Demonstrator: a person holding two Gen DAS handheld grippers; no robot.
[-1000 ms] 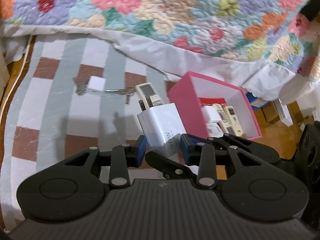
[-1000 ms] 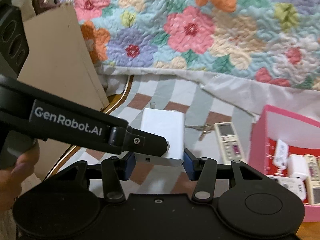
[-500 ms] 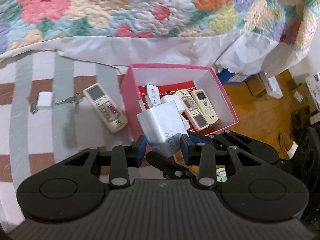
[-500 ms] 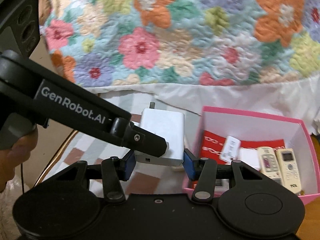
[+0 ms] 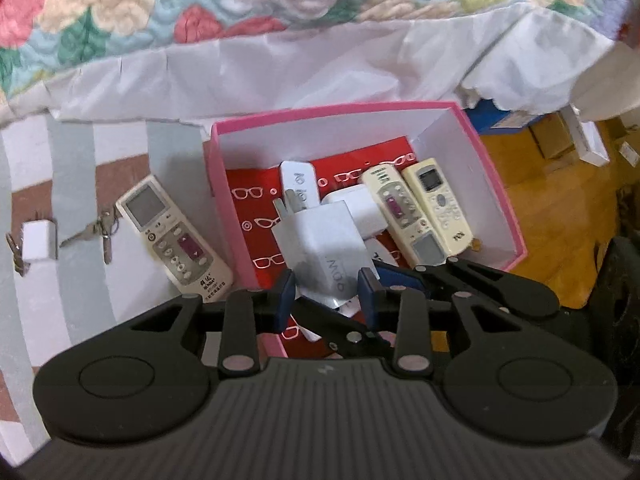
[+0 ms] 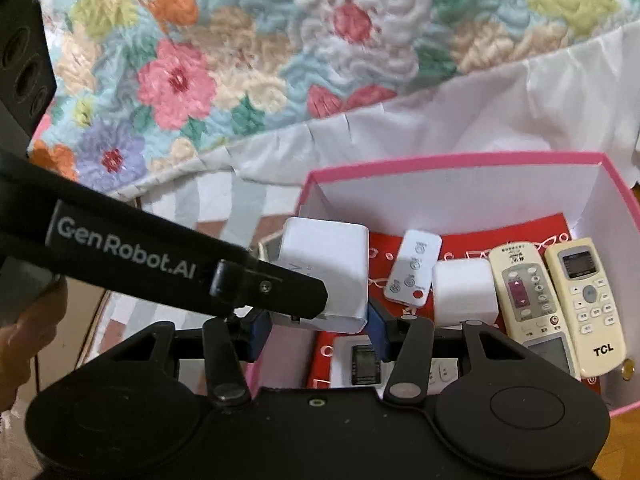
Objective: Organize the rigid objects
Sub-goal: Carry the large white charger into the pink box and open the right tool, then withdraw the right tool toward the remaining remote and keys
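My left gripper (image 5: 326,294) is shut on a white plug charger (image 5: 322,246) and holds it over the pink box (image 5: 494,168). My right gripper (image 6: 318,334) is shut on a larger white charger block (image 6: 332,268), held at the pink box's left wall (image 6: 452,158). The left gripper's arm crosses in front of it. Inside the box lie two cream remotes (image 6: 582,304), a small white remote (image 6: 412,268) and a white cube (image 6: 464,292). A white remote (image 5: 172,236), keys (image 5: 98,230) and a small white adapter (image 5: 38,240) lie on the striped cloth left of the box.
A flowered quilt (image 5: 280,4) with a white sheet hangs behind the box. Wooden floor with cartons (image 5: 560,140) lies to the right. A hand (image 6: 24,344) grips the left tool at the far left.
Both grippers have carried their chargers to the right, from over the striped cloth to over the pink box. Both stay shut.
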